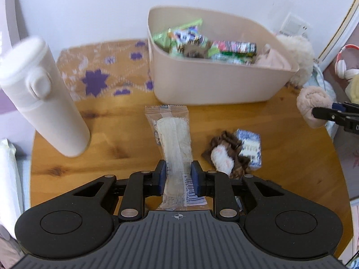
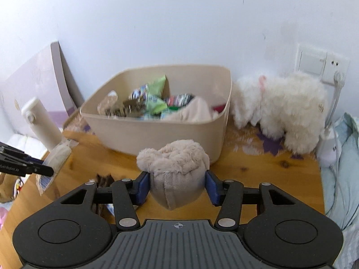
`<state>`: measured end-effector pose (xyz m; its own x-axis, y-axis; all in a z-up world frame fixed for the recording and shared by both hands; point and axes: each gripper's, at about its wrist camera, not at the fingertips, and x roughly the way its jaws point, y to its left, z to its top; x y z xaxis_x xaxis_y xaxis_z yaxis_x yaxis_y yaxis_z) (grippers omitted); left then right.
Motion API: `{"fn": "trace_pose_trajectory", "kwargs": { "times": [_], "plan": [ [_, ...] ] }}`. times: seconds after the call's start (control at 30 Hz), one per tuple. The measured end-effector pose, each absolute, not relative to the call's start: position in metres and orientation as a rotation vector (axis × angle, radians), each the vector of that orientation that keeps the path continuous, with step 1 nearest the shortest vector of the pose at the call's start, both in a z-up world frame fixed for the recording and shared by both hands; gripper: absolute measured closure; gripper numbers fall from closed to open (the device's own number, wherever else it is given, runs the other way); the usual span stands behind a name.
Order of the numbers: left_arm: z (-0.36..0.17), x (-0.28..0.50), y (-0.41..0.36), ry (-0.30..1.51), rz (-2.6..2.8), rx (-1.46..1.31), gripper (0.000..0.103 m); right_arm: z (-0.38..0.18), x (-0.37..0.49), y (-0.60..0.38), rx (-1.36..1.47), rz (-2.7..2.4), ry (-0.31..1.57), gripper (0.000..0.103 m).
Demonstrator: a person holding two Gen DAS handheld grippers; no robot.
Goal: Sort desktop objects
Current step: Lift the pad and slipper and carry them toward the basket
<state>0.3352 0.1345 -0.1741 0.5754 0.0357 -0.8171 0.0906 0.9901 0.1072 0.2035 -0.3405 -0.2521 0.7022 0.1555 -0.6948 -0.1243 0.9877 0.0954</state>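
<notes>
My left wrist view angled down, close over the table, my right likewise, both facing the shared beige bin.

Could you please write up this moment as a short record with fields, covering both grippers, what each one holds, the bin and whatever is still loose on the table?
left gripper: shut on snack packet
right gripper: shut on rolled beige socks
bin: beige, holds snack wrappers and cloth
still on table: brown-and-white fuzzy item, blue-and-white packet
also on table: white bottle, white fluffy toy
</notes>
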Motion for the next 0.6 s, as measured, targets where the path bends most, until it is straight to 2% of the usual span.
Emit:
{"fn": "trace_pose_trajectory", "kwargs": {
  "times": [0.27, 0.6],
  "plan": [
    [-0.133, 0.347, 0.119, 0.863, -0.080, 0.174, 0.079, -0.225, 0.215, -0.341, 0.024, 0.141, 0.717, 0.054],
    [-0.088, 0.398, 0.100, 0.742, -0.084, 0.207, 0.079, -0.195, 0.245, -0.342, 0.014, 0.116, 0.630, 0.054]
  ]
}}
